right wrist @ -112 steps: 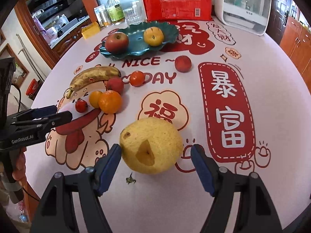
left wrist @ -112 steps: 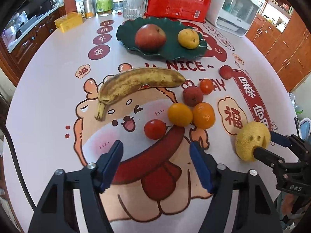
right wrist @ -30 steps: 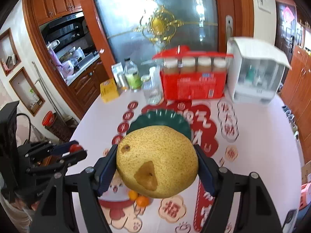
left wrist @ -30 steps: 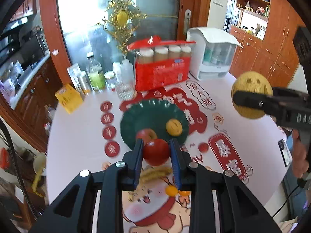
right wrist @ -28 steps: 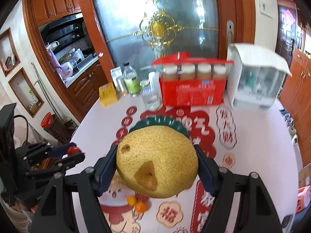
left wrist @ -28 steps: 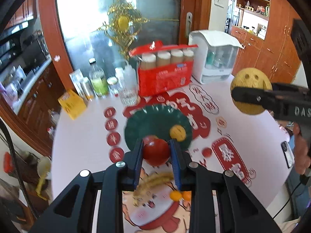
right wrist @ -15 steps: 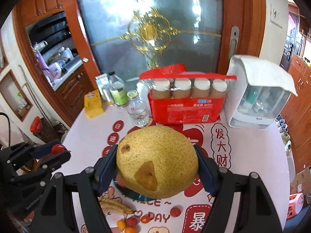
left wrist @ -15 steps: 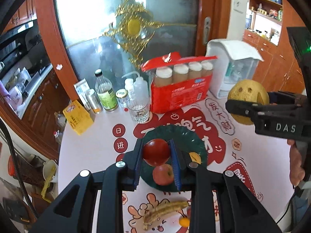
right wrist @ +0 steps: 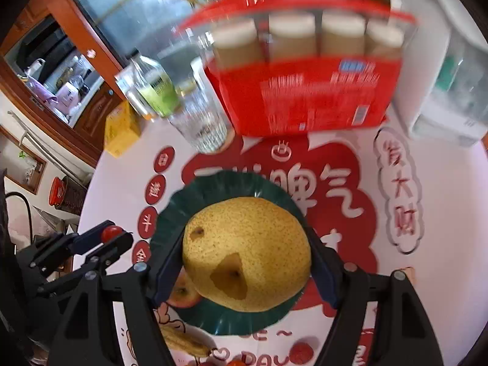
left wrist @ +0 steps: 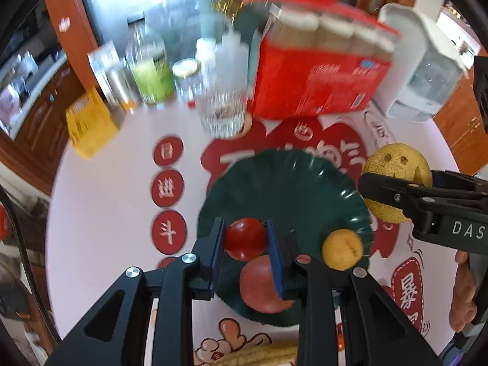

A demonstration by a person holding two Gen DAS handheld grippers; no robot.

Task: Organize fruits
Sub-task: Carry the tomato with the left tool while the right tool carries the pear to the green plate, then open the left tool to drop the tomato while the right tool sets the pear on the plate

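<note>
1. Your left gripper [left wrist: 246, 238] is closed on a small red tomato [left wrist: 245, 238], pinched between the blue pads; the green plate [left wrist: 283, 183] lies directly beyond and below its fingertips.
2. Your right gripper [right wrist: 244, 253] is spread wide yet clamped on a large yellow pear [right wrist: 245, 251], which fills the span between its fingers, with the plate beneath it.
3. An apple [left wrist: 262, 286] sits under the left fingers and a small yellow fruit [left wrist: 342, 250] just to their right, both on the plate.
4. Lower each fruit onto bare green ahead of the fingertips before you release, so neither rolls into the apple.
5. Set the pear down first, probably; it needs the larger gap and may slide toward the rim.
</note>
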